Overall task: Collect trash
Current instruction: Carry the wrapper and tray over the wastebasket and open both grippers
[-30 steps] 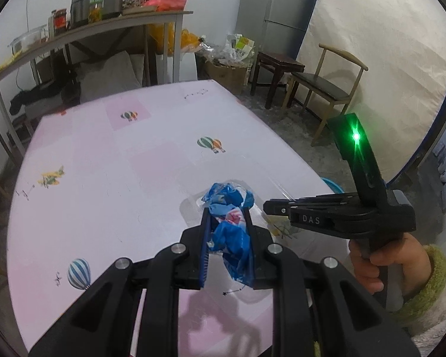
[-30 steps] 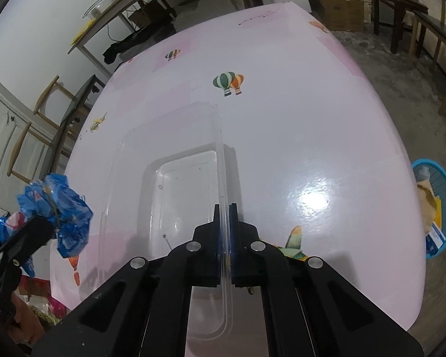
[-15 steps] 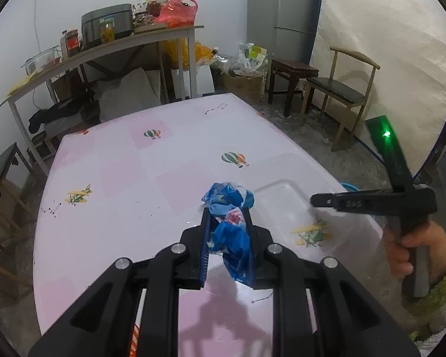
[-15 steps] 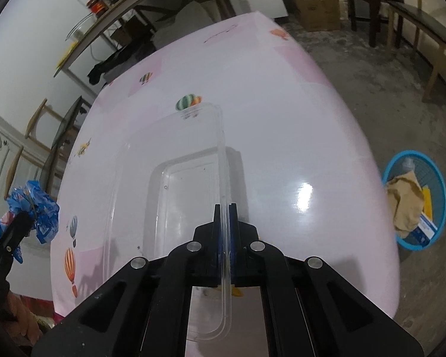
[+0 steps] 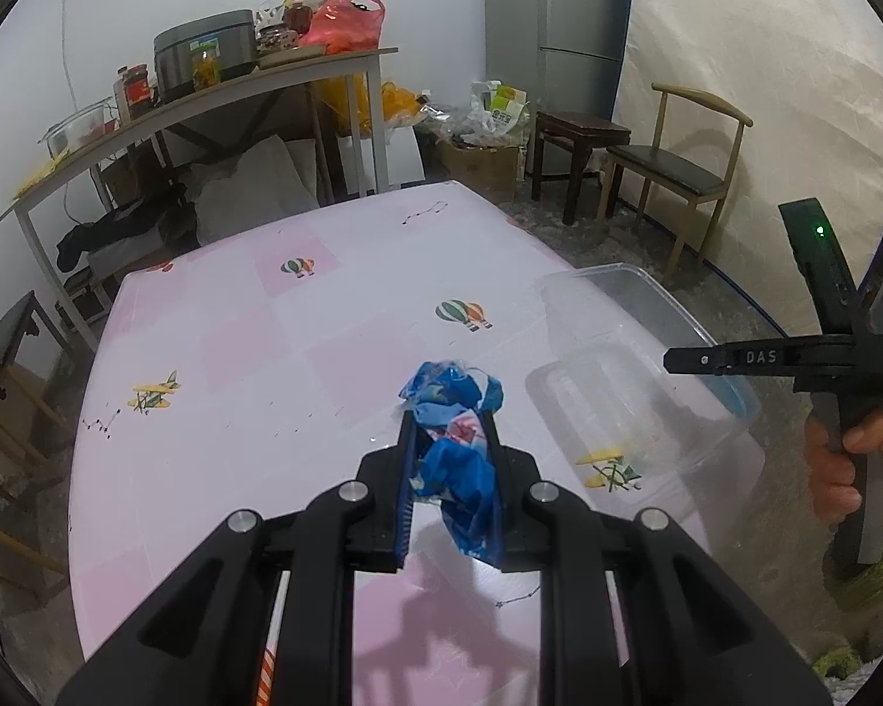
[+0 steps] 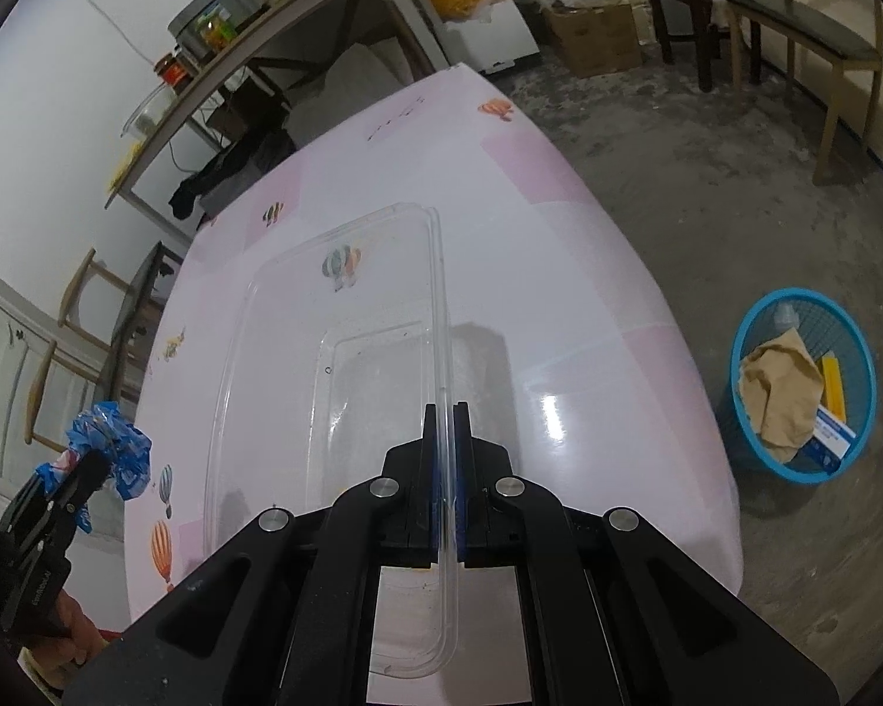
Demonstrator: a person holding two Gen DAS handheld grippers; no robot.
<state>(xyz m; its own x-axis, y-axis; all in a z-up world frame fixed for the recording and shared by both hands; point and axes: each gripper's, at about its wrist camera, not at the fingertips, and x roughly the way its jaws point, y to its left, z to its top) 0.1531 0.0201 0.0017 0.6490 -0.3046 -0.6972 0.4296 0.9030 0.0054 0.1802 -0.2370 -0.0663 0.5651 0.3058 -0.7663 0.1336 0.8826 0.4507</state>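
A crumpled blue wrapper [image 5: 454, 406] sits pinched in the left gripper [image 5: 450, 459], raised over the near part of the pink table [image 5: 235, 317]. The right gripper [image 6: 446, 470] is clamped on the rim of a clear plastic tray [image 6: 335, 306], lifted off the table's right side. Both pieces look collected; next comes carrying them right to the blue basket [image 6: 747, 329] on the floor and letting go above it.

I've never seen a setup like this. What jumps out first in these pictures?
A crumpled blue wrapper sits pinched in the left gripper above the pink table. The right gripper clamps the rim of a clear plastic container, held over the table's edge. A blue wastebasket waits on the floor, right of the table.
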